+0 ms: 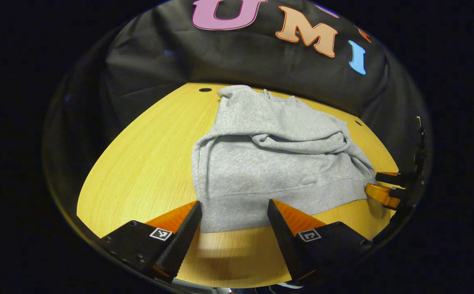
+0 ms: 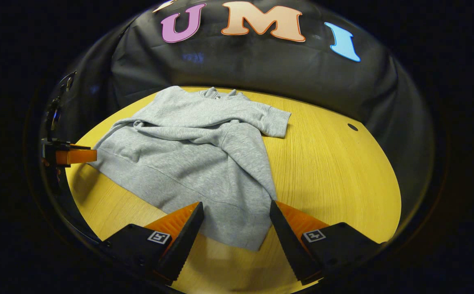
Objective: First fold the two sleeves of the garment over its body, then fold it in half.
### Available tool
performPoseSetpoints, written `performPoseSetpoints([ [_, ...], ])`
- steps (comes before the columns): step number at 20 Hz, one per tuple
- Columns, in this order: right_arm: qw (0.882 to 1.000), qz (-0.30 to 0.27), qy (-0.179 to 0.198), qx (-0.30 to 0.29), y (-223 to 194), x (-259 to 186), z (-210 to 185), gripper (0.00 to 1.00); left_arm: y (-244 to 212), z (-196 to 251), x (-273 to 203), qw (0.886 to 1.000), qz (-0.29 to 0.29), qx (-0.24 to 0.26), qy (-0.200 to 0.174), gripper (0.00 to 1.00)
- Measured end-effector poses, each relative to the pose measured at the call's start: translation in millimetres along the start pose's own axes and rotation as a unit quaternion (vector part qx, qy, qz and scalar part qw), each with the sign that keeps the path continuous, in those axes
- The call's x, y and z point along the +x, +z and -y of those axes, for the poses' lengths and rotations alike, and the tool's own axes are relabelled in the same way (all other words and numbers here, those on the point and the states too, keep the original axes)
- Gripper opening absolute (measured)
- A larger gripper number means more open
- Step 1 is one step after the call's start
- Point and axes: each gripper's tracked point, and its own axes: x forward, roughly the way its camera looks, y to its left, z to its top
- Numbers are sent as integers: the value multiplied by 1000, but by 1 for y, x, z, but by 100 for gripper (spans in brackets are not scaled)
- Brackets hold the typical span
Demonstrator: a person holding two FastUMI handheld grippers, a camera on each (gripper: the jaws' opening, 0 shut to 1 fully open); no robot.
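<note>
Both sleeves lying folded over the hoodie [image 1: 277, 163] body; half-fold remaining (judging by layout); left gripper [image 1: 234, 220] and right gripper [image 2: 237, 220] fingers hovering apart at hem, near desk [image 1: 147, 163] edge.

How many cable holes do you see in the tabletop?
2. One hole sits at the table's far edge, left of the grey sweatshirt; another lies right of it. The sweatshirt may hide more.

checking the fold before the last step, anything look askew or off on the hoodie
Slightly untidy: on the gray hoodie, the sleeves lie bunched in a wrinkled ridge across the chest rather than flat. Nothing looks damaged. Both grippers are open at the bottom hem.
</note>
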Motion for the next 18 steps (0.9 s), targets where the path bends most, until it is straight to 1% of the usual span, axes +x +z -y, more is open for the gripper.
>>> performPoseSetpoints([
  [4,1000,-5,-12,21,-7,-5,5,100,-5,-4,3,1000,-3,18,10,96],
  [7,997,-10,-6,74,-11,-5,5,100,-6,-7,4,999,5,32,15,96],
  [10,998,-2,-7,60,-11,-4,0,100,-7,-7,4,999,17,23,18,96],
  [11,998,-2,-5,61,-11,-3,-3,99,-7,-6,4,999,17,23,16,95],
  [12,998,0,-5,63,-11,-2,-4,91,-7,-5,6,999,18,25,16,94],
  [13,998,0,-3,65,-11,-2,-6,88,-6,-4,6,999,19,27,14,89],
  [14,998,0,1,65,-11,-3,-9,82,-6,-2,5,999,20,25,10,88],
  [15,998,-1,5,66,-11,-3,-14,77,-5,0,6,1000,20,23,4,83],
  [16,998,-3,8,62,-11,-3,-18,63,-5,3,7,1000,21,20,-4,76],
  [17,998,-4,12,59,-10,-3,-20,54,-5,5,7,1000,20,17,-12,61],
  [18,998,-9,16,63,-11,-3,-25,46,-4,8,7,1000,20,11,-21,53],
])
